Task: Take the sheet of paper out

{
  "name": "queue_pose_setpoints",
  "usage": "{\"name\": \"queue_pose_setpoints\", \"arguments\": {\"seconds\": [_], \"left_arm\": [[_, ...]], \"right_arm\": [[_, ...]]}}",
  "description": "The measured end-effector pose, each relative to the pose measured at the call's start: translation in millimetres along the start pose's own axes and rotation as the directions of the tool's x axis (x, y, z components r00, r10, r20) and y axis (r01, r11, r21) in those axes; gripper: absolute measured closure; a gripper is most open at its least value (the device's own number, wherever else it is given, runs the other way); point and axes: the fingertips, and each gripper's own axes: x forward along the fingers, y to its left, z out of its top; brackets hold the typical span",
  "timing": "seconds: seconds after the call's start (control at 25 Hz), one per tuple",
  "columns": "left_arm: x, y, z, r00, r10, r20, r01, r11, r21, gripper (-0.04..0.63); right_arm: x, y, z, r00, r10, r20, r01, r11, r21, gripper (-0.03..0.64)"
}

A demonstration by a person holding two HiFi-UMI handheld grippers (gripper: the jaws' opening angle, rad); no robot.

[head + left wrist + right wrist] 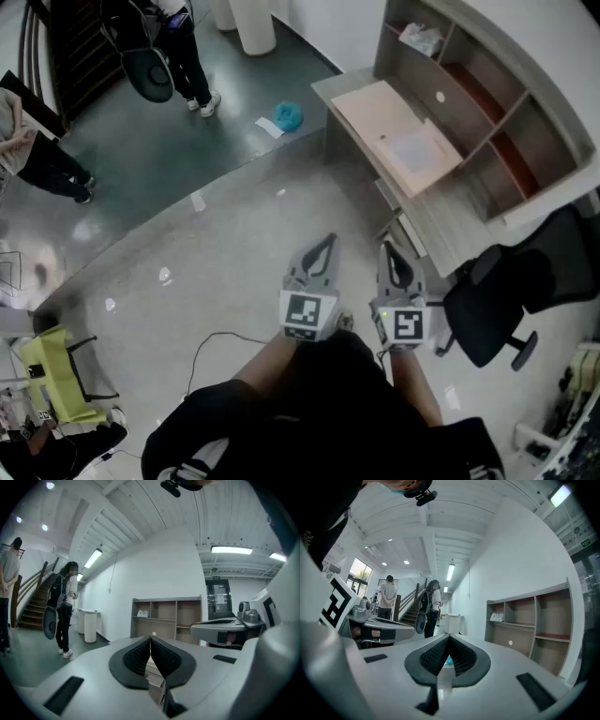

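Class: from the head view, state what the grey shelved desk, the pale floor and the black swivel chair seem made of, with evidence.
Grey shelved desk: probably laminated board; flat matt panels. Pale floor: likely polished stone or tile; it mirrors lights. Black swivel chair: seemingly fabric over plastic; dull, no shine.

White paper (412, 150), beige desktop (370, 105), black chair (497, 300).

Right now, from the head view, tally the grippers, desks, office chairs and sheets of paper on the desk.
Grippers: 2, the left gripper and the right gripper
Desk: 1
Black office chair: 1
Sheet of paper on the desk: 1
Total: 5
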Motion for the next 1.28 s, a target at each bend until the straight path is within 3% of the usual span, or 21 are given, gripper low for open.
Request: {"name": "queue_pose_setpoints", "arguments": {"seconds": [0.48,0.8,1.28], "left_arm": [[-45,81,-14,0.997,0.071,-0.012,-0.071,0.997,-0.037,0.549],[-57,116,-30,0.998,0.04,-0.04,-0.042,0.998,-0.05,0.549],[14,128,-33,0.998,-0.005,-0.062,0.003,0.999,-0.043,0.549]], "right_arm": [[42,85,3,0.996,0.094,0.003,-0.094,0.996,0.005,0.6],[61,126,-6,0.996,0.09,-0.019,-0.09,0.996,-0.01,0.6],[120,84,-17,0.997,0.07,-0.027,-0.07,0.997,0.013,0.6]]}}
